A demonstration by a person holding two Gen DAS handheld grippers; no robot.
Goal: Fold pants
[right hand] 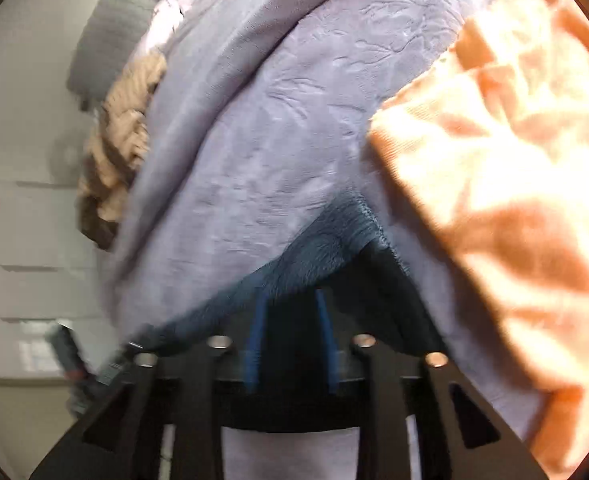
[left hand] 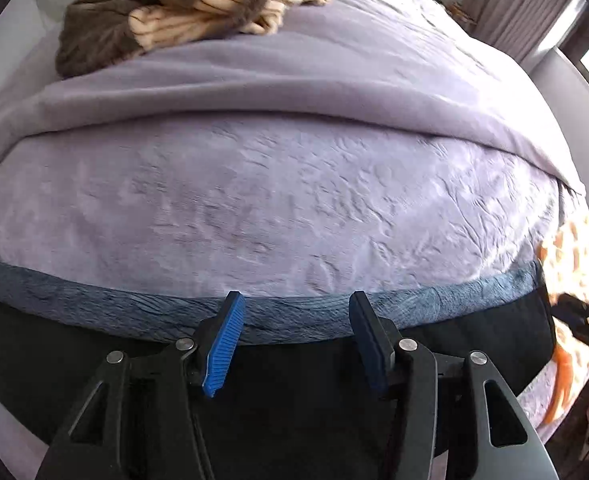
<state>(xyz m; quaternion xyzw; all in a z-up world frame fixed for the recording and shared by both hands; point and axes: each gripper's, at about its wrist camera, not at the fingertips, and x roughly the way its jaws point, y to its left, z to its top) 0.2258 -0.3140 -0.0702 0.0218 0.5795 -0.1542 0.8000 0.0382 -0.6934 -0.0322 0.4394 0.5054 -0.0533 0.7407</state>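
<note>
Dark pants [left hand: 74,360] with a blue-grey fleecy band [left hand: 94,306] lie flat along the near edge of a lavender-covered bed [left hand: 274,200]. My left gripper [left hand: 296,300] hovers over that band, open, its blue pads wide apart with nothing pinched. In the blurred right wrist view the same pants [right hand: 378,292] show one corner of the fleecy band [right hand: 334,236]. My right gripper [right hand: 290,300] is over the black cloth near that corner. Its blue pads stand apart and grip no fold that I can see.
A heap of brown and beige striped clothes [left hand: 194,4] lies at the far side of the bed. Just right of the pants is an orange patterned cloth [right hand: 494,200]. A folded lavender blanket edge [left hand: 294,92] crosses the bed. White drawers [right hand: 22,240] stand beyond the bed.
</note>
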